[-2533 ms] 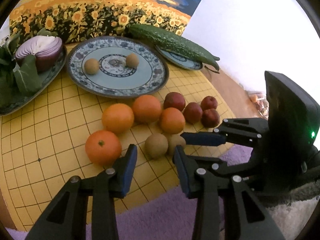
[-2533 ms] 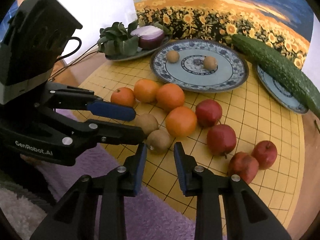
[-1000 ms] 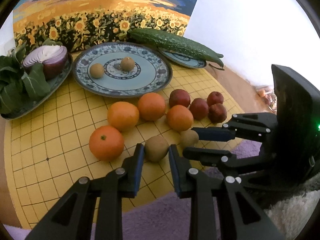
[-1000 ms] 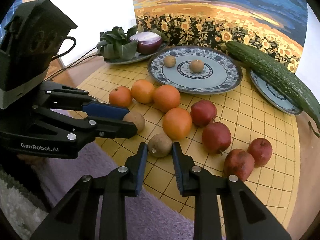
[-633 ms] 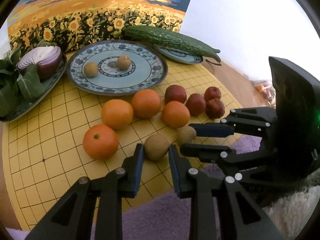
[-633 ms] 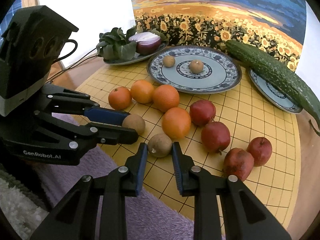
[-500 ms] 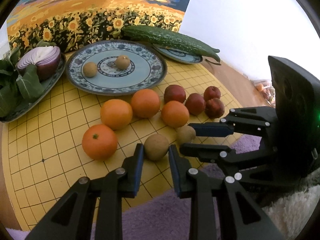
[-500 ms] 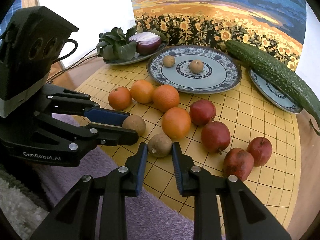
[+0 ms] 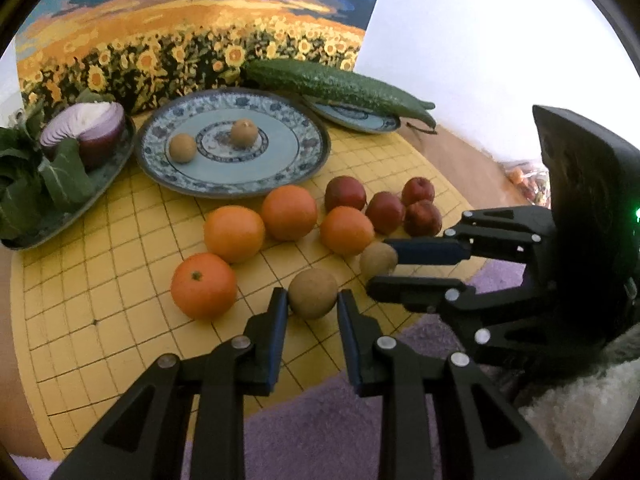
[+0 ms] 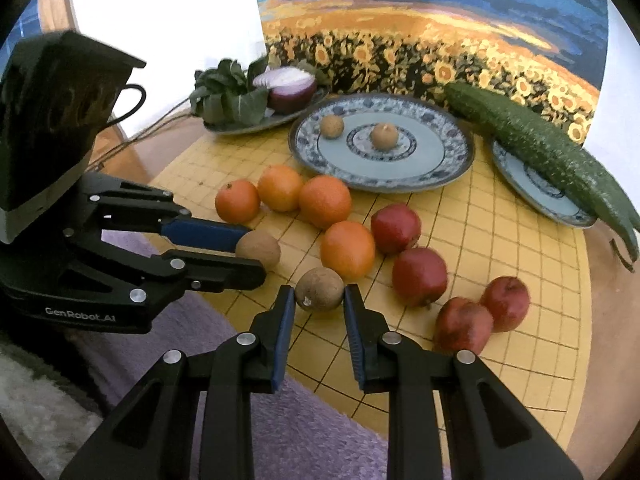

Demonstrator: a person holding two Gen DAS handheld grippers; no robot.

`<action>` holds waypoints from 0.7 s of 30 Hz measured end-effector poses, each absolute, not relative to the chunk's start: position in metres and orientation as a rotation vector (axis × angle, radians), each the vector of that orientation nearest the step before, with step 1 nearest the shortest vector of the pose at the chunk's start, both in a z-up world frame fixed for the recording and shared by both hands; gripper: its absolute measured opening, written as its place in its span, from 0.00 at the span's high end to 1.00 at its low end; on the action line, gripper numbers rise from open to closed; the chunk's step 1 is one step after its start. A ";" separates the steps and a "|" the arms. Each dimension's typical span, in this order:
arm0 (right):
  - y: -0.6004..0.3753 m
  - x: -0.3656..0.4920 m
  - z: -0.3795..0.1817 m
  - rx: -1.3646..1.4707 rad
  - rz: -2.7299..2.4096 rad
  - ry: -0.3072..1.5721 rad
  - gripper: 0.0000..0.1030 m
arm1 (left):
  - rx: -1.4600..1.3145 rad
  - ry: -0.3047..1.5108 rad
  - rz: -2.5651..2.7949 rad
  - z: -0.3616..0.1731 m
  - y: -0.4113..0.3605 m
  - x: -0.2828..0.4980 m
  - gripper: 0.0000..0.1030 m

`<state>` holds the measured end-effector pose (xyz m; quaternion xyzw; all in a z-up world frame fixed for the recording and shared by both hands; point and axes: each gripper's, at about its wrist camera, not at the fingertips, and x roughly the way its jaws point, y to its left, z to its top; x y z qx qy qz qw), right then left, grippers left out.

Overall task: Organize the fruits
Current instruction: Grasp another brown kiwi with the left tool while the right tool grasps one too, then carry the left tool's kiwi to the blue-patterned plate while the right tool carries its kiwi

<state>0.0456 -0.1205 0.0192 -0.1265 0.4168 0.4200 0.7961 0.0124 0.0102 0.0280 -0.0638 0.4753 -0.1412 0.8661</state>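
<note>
Both grippers closed since earlier, left gripper (image 9: pixel 312 307) clamping round fuzzy brown kiwi (image 9: pixel 313 292), right gripper (image 10: pixel 319 307) clamping second kiwi (image 10: pixel 320 289), smooth oranges (image 9: pixel 234 233) beside, gridded yellow mat (image 9: pixel 100 280)

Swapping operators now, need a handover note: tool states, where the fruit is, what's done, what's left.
Left tool: shut on a brown fruit, low over the yellow mat.
Right tool: shut on the other brown fruit, also low over the mat.
Done: two brown fruits already sit on the big patterned plate.
Left: carry the two gripped fruits, probably to that plate. Four oranges and four red fruits lie loose on the mat, unsorted.
The cucumber on the small plate and the onion with greens on the tray look like non-fruit items.
</note>
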 end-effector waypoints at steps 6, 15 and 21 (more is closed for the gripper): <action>-0.126 0.043 0.036 -0.257 0.899 0.851 0.75 | -0.143 0.984 -0.263 0.036 0.016 0.007 0.74; -0.130 0.042 0.049 -0.243 0.895 0.812 0.75 | -0.125 0.913 -0.215 0.064 0.021 0.004 0.74; -0.129 0.043 0.057 -0.240 0.895 0.789 0.75 | -0.106 0.890 -0.192 0.073 0.022 0.005 0.74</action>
